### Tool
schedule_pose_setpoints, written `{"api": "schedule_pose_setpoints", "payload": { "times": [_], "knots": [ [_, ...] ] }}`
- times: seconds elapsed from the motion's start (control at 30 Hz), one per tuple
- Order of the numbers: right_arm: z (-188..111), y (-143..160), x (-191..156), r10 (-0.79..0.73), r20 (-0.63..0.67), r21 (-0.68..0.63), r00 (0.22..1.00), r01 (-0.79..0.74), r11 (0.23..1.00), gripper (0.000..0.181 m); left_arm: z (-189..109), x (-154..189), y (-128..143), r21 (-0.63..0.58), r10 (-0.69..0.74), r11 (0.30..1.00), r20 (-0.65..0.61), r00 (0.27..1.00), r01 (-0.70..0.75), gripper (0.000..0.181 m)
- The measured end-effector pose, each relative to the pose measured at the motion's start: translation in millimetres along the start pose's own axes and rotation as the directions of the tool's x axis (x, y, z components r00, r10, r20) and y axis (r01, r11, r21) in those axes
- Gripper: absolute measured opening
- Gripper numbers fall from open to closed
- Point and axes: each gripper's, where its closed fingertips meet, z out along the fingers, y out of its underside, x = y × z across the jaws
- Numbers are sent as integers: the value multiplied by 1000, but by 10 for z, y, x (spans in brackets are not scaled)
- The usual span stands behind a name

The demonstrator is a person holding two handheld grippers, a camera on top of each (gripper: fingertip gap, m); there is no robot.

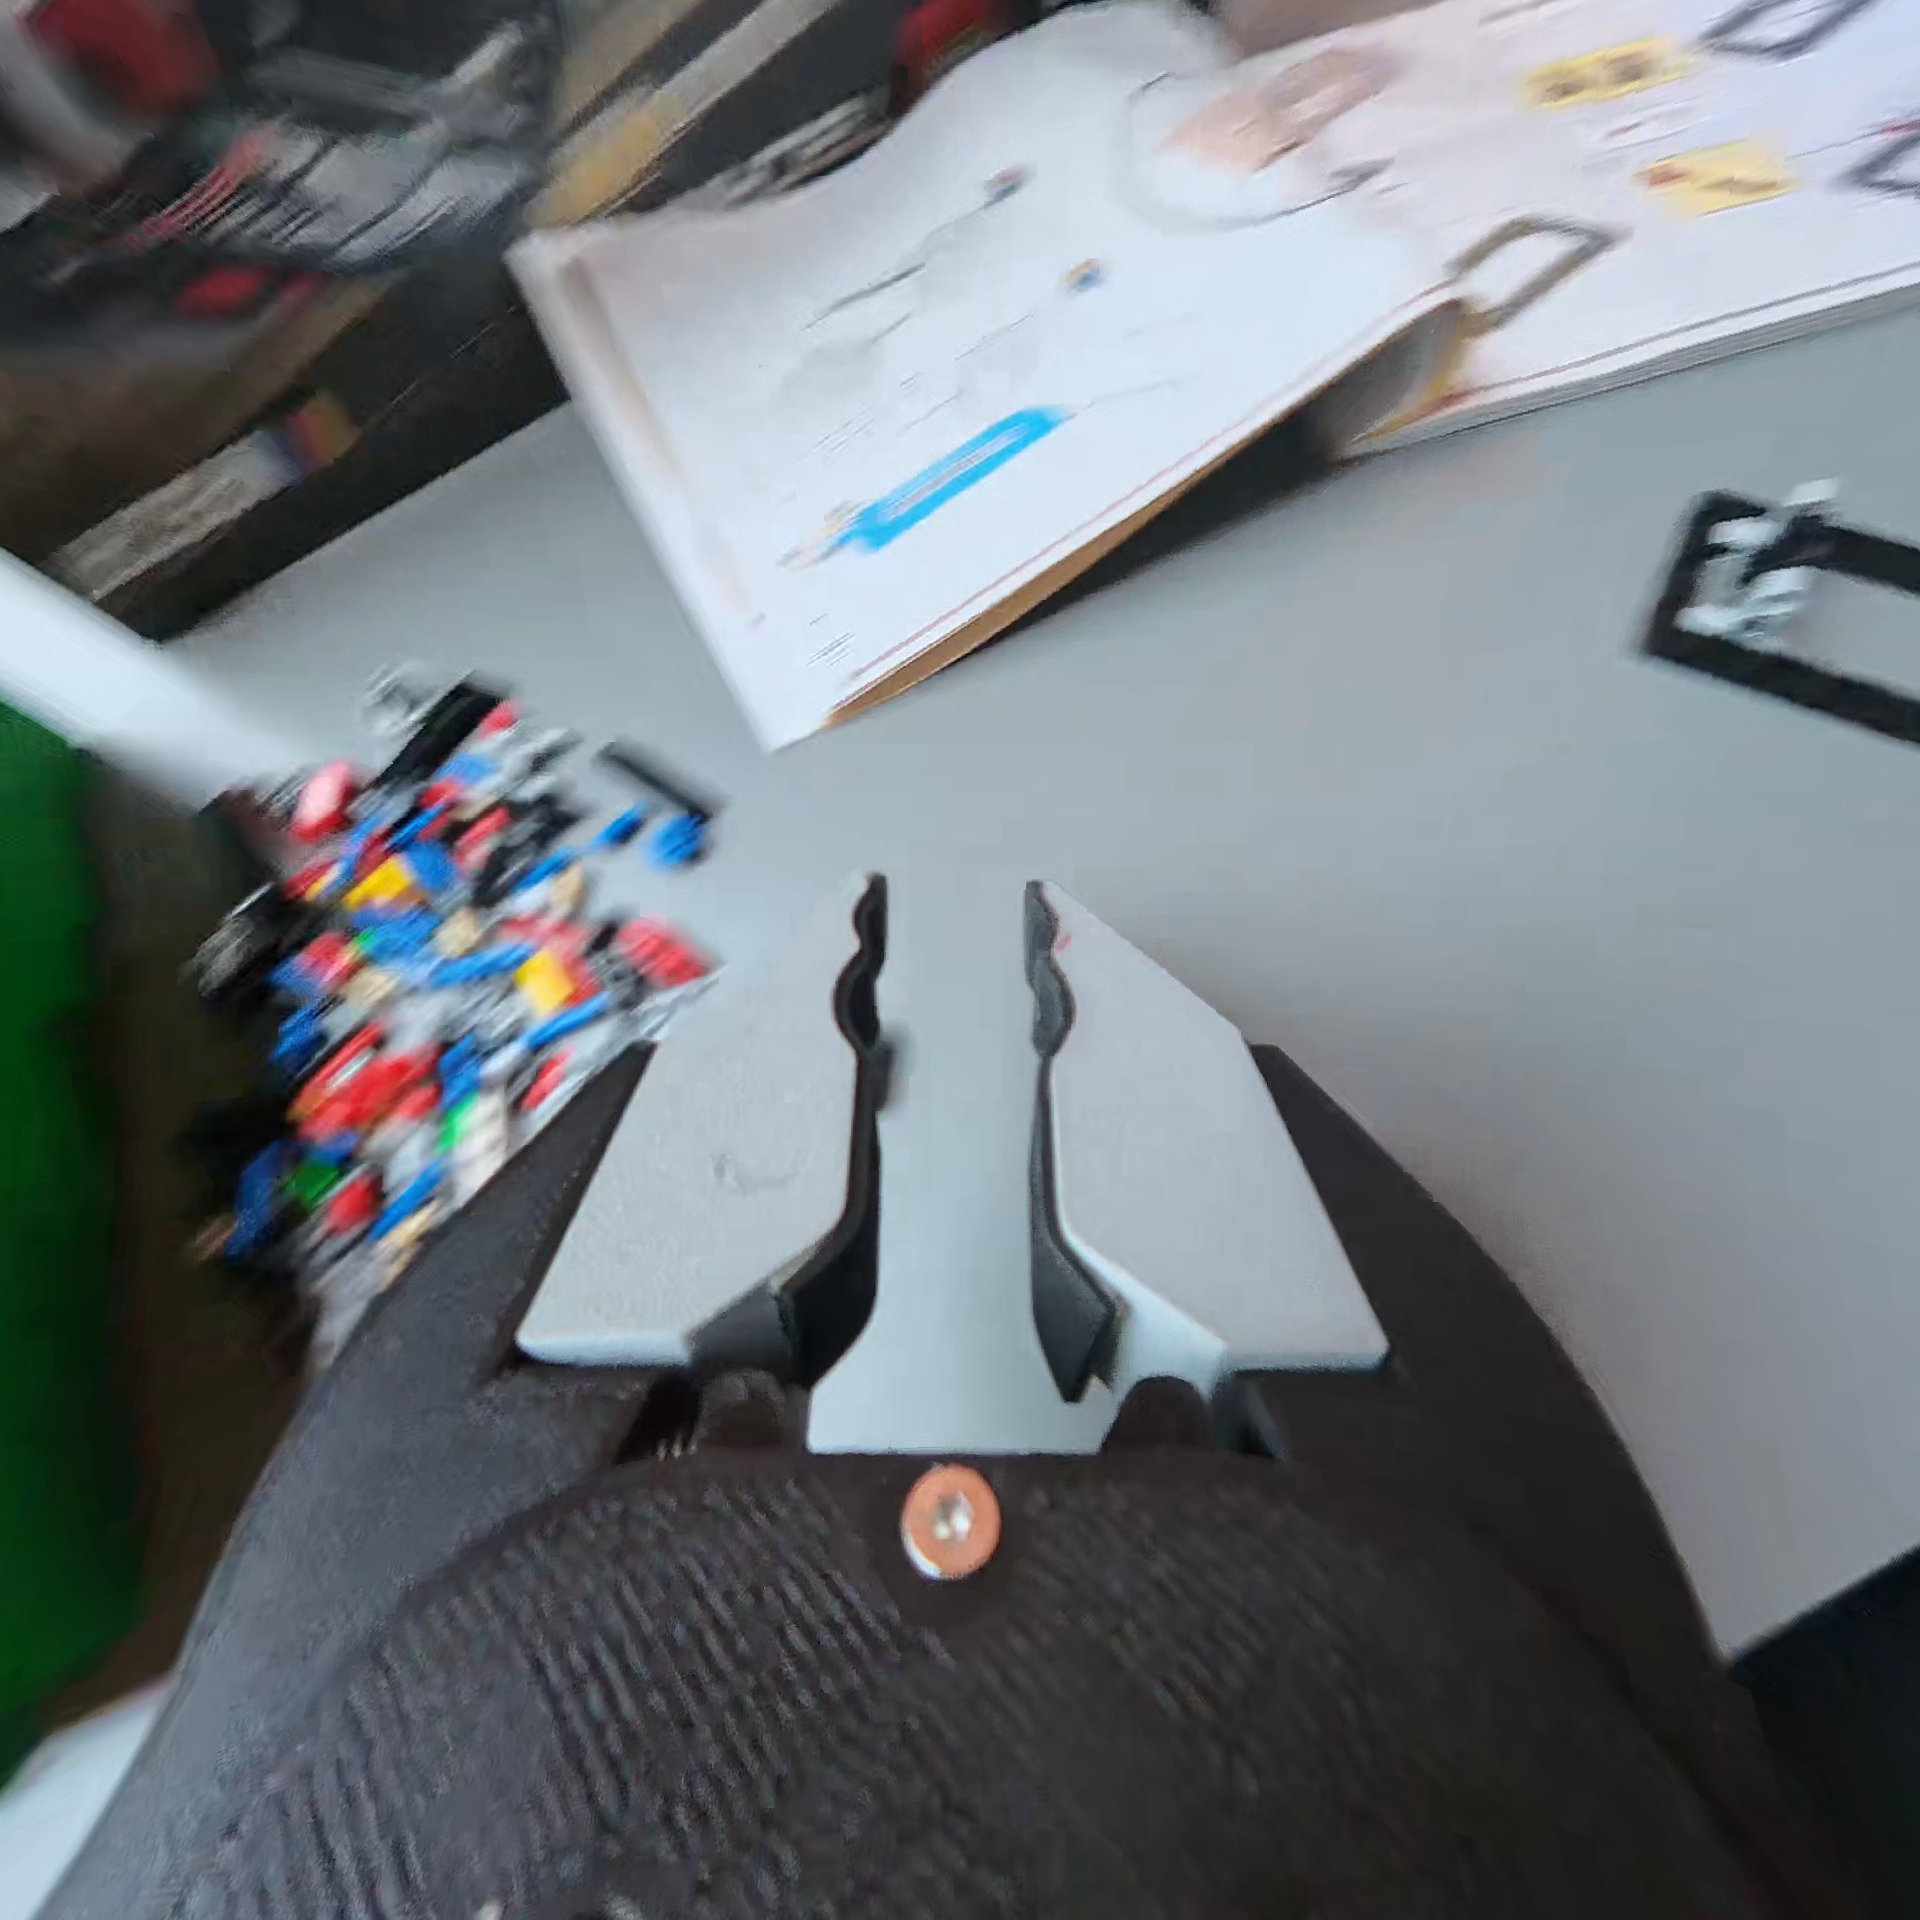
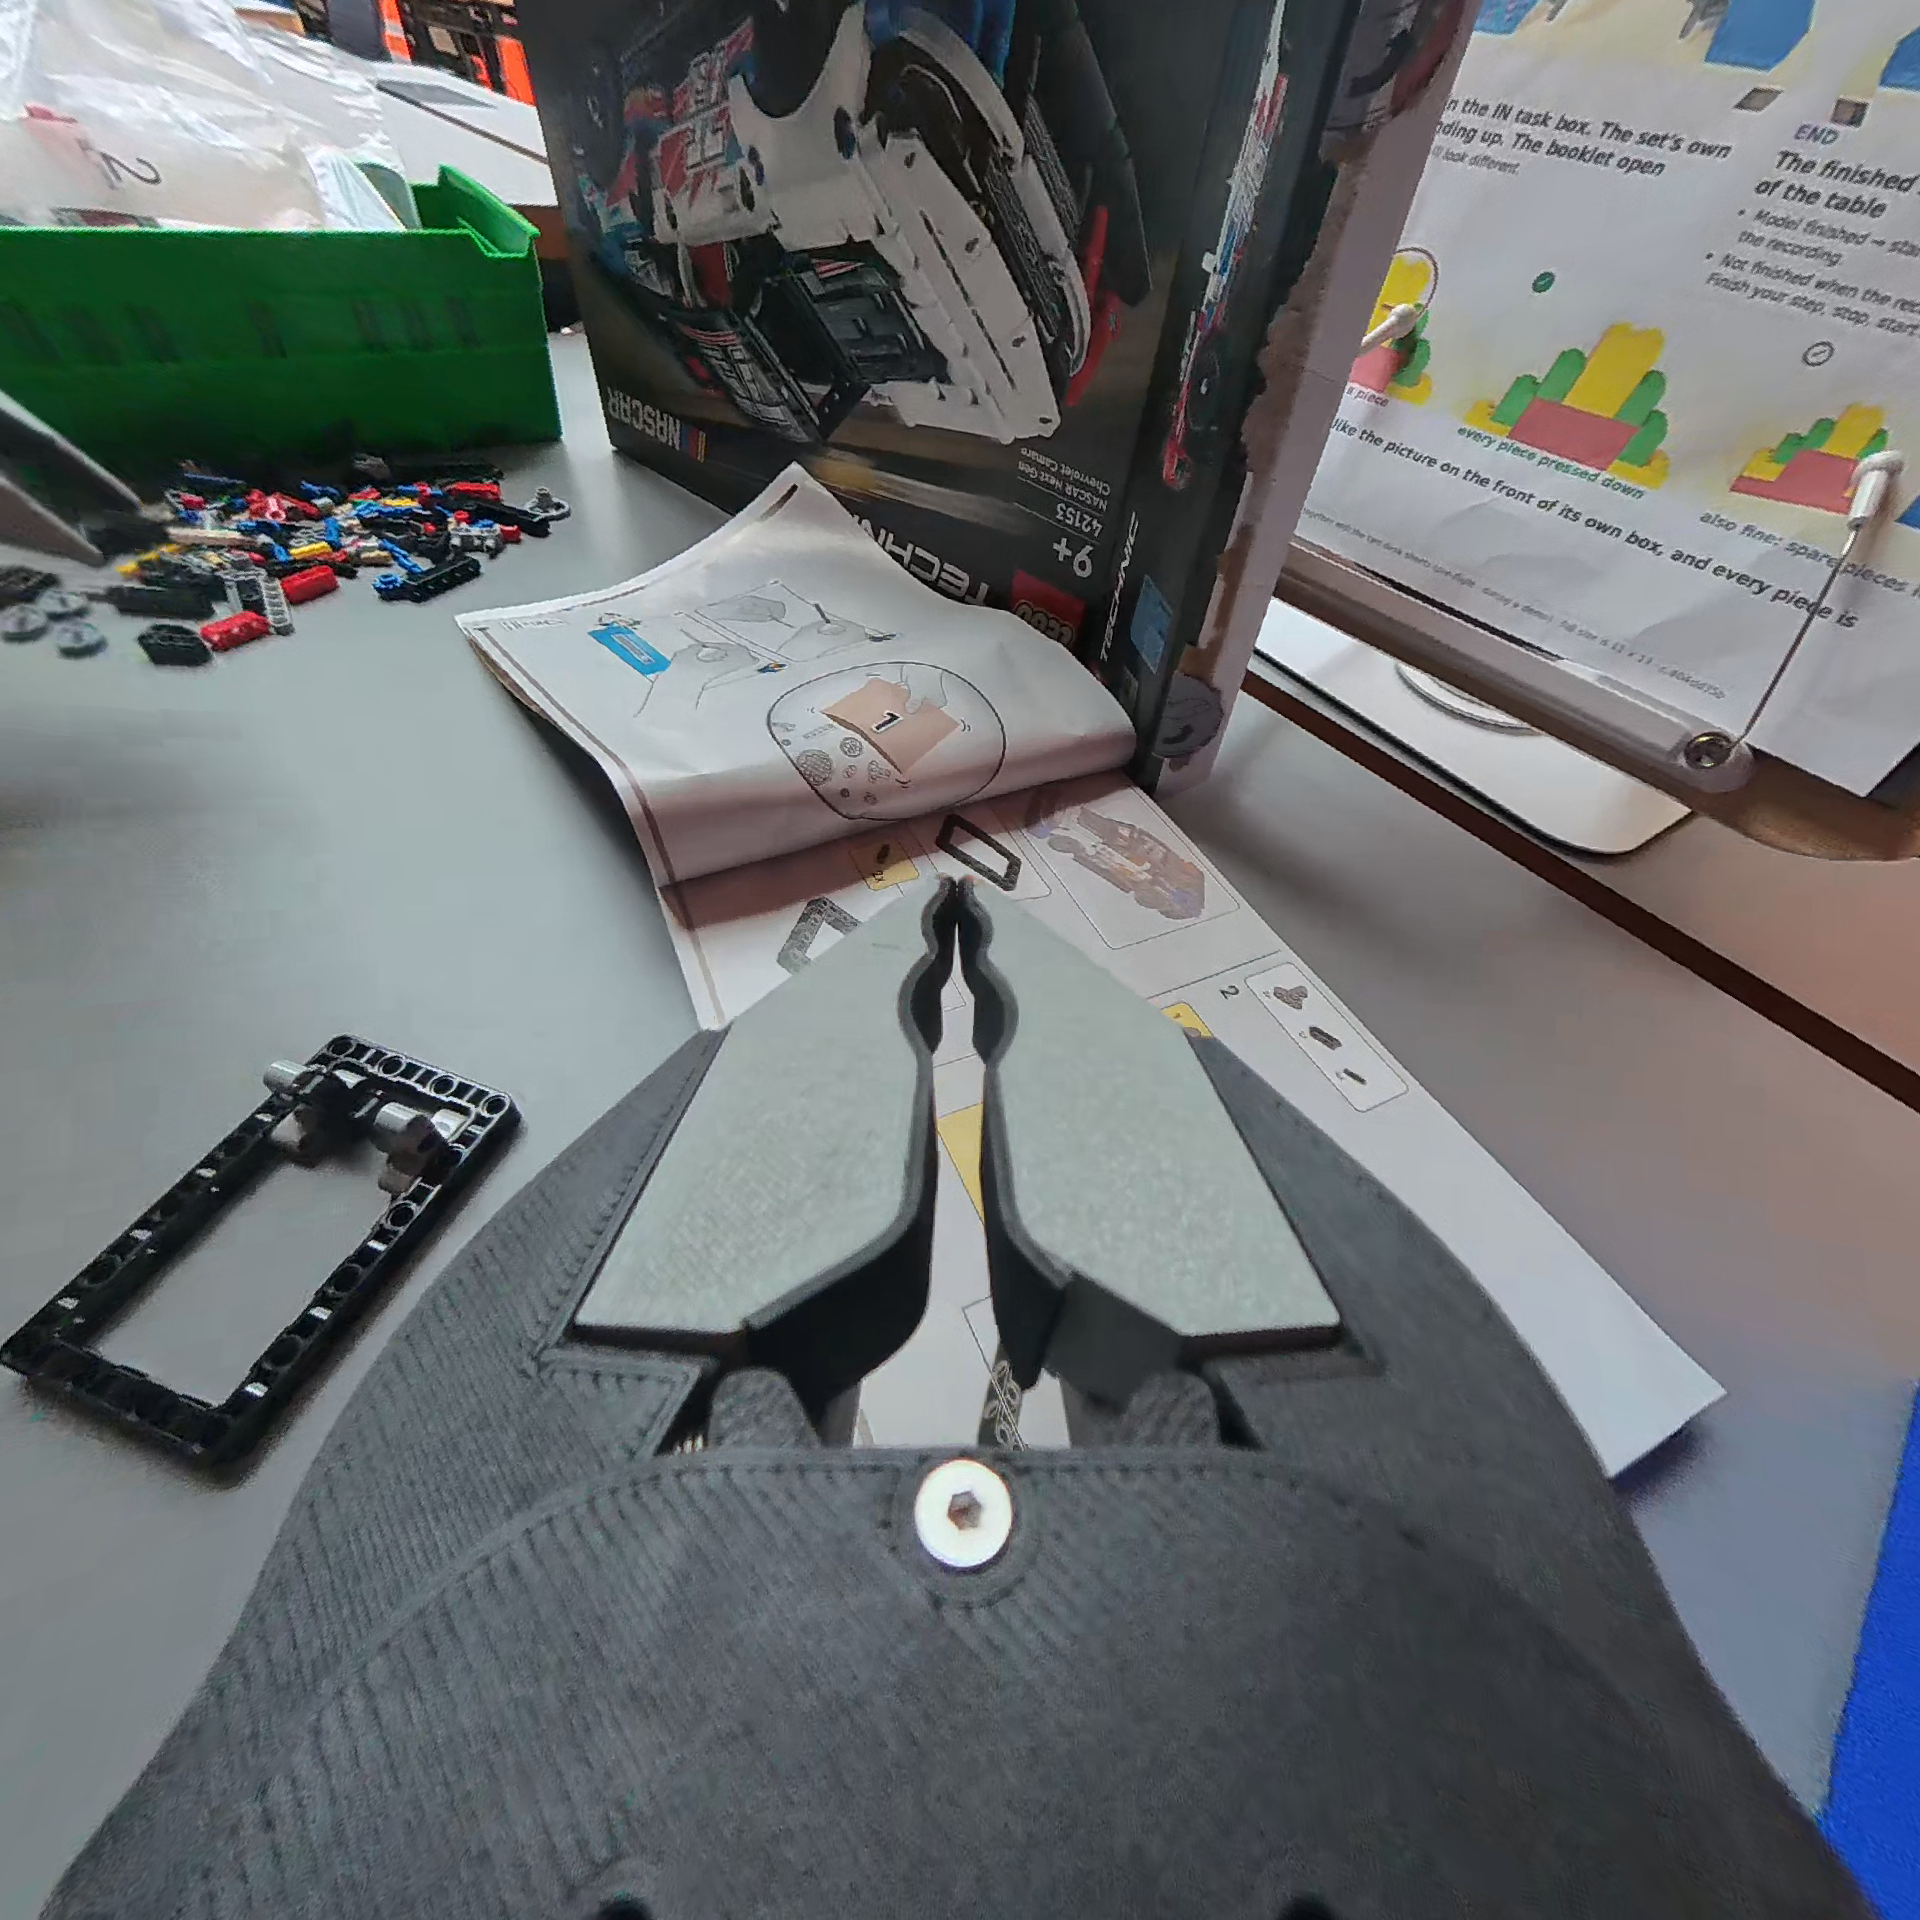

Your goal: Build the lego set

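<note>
The right gripper [image 2: 954, 888] hovers empty, tips pressed together, over the open instruction booklet [image 2: 831, 717], probably while a step is checked. The left gripper [image 1: 954, 894], spread and empty, hangs above bare tabletop [image 1: 1351, 831], angled toward the loose piece pile [image 1: 436, 966], likely to fetch a part. The black frame [image 2: 260, 1247] lies flat left of the right gripper, long axis running diagonally away toward the booklet, grey connectors at its far end.
</note>
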Motion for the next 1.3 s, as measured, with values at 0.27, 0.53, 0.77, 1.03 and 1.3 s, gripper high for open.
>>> {"api": "schedule_pose_setpoints", "payload": {
  "times": [0.27, 0.53, 0.77, 1.03, 1.3],
  "knots": [
    [35, 29, -15, -10, 7, -5, 1000, 10, 1000, 0, -221, -908, 307, -226, -52, 971, 119, 992, 78, 37],
    [11, 44, 79, 27, 1, 5, 1000, -27, 1000, 0, 76, -1164, 267, -410, 6, 911, 133, 991, 50, 27],
    [51, 65, 61, 25, 15, -4, 1000, -25, 1000, 0, 230, -1460, 9, -464, -2, 884, 128, 992, 62, 25],
    [57, 47, 107, 18, 4, 5, 1000, -18, 1000, 0, 323, -1404, 391, -578, -10, 814, 82, 997, 55, 20],
    [-28, -9, 224, 5, -40, 23, 999, -4, 1000, 0, 199, -1493, 405, -615, 40, 787, 125, 991, 46, 21]
  ]
}}
